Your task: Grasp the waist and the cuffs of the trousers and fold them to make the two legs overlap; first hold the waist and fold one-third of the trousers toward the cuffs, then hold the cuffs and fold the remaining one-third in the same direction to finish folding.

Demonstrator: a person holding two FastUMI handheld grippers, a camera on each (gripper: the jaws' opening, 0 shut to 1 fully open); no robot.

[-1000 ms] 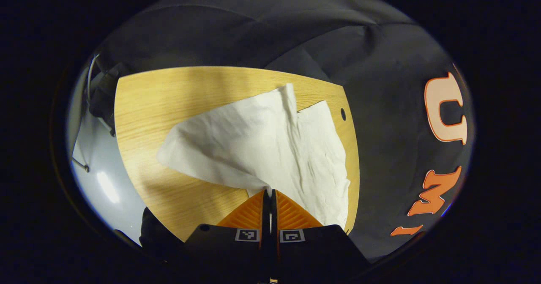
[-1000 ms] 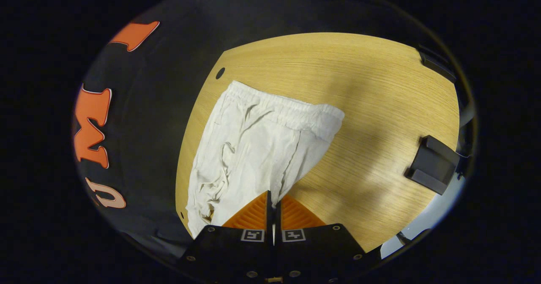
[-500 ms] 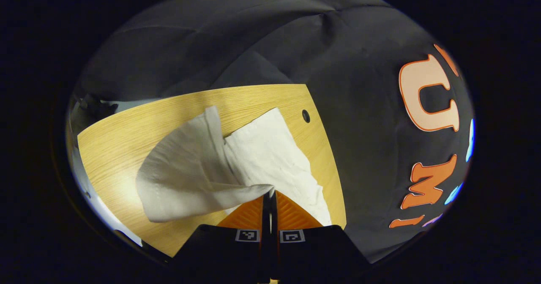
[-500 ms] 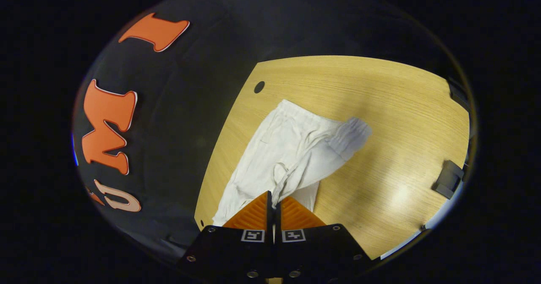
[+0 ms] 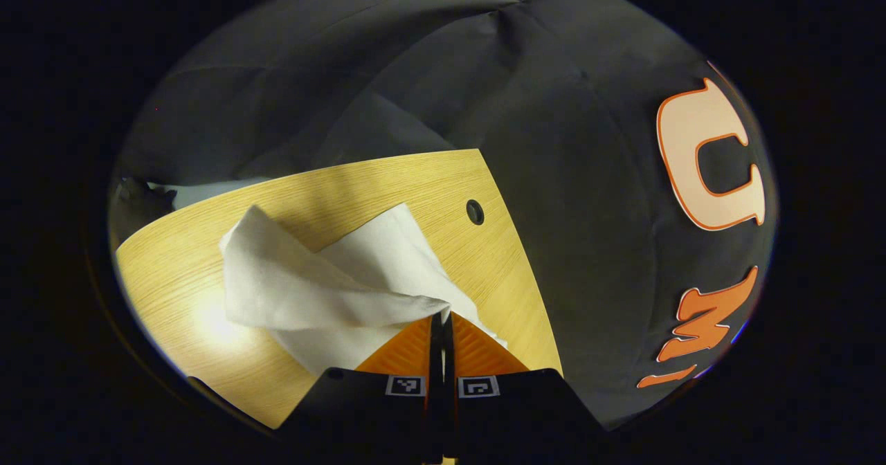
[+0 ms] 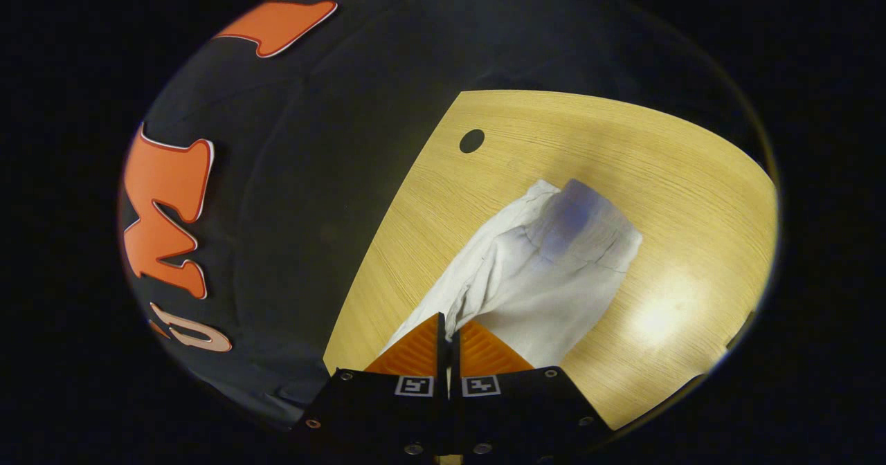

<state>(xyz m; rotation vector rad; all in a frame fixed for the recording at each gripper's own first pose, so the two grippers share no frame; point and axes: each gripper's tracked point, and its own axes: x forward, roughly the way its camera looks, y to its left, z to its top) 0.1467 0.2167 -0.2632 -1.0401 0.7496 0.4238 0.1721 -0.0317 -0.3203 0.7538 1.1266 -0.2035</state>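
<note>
A: Change since one second back: the lifted part of the trousers (image 5: pixel 325 292) has swung across, and in the left gripper view the raised leg now lies over the other leg instead of spreading wide. In the right gripper view the waist end has been carried over as well, and the garment reads narrower.

B: Grippers, nearest first?

A: Left gripper (image 5: pixel 440 316): fingers pressed together, a pinch of white cloth caught at the tips, and the fabric runs away from them in a taut fold. Right gripper (image 6: pixel 448 316): likewise closed, with cloth gathered right at the tips and rising from them.

B: Where is the garment, taking the round hole in the worktop as reference?

A: In the left gripper view the hole (image 5: pixel 475 212) sits just beyond the trousers' far corner; the cloth lies on the near side of it, on the worktop (image 5: pixel 173 271). In the right gripper view the trousers (image 6: pixel 547 271) lie nearer than the hole (image 6: pixel 471 140), apart from it, with bare worktop (image 6: pixel 692 195) between. Their far end is a rounded, doubled fold, shadowed on top.
</note>
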